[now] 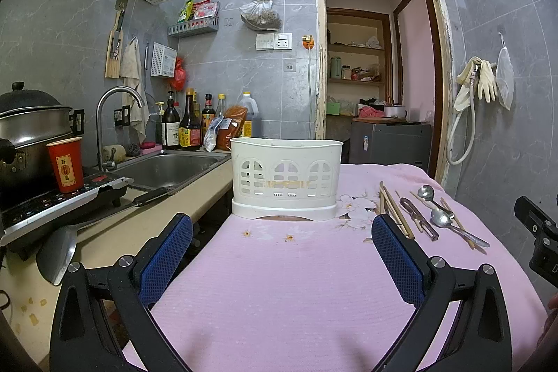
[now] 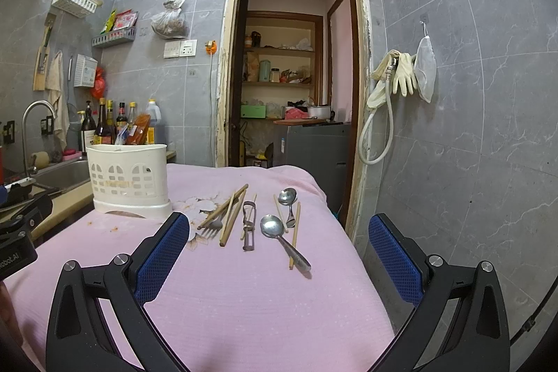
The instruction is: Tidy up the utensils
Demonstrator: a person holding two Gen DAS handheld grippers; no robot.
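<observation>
Grey tiled walls close in a small kitchen, with a doorway (image 2: 289, 58) at the back onto a shelved storeroom. Farthest left stands a pot (image 1: 31, 124) on a cooktop (image 1: 52, 201), with a red cup (image 1: 66, 164) in front of it. Next comes the sink (image 1: 167, 168) under a curved tap (image 1: 117, 107), and behind it a row of bottles (image 1: 188, 124).

Right of the sink a pink cloth (image 1: 279, 285) covers the table. A white holder (image 1: 284, 178) stands upright at its far left end, and nothing shows above its rim.

Right of the holder the utensils lie loose on the cloth, all flat. First a fork (image 2: 211, 229), partly under several chopsticks (image 2: 232, 215) that cross it. Just beside them is a peeler (image 2: 248, 224). Then a big spoon (image 2: 282, 239), its bowl toward the holder, and a small spoon (image 2: 288, 201) behind it, with two more chopsticks among them.

The left gripper (image 1: 282, 248) hovers over the cloth facing the holder, jaws spread wide and empty. The right gripper (image 2: 279, 246) hovers facing the utensils, jaws likewise spread and holding nothing; its right finger hangs past the table edge.

On the right wall gloves (image 2: 401, 75) and a hose (image 2: 378, 128) hang from a hook.
</observation>
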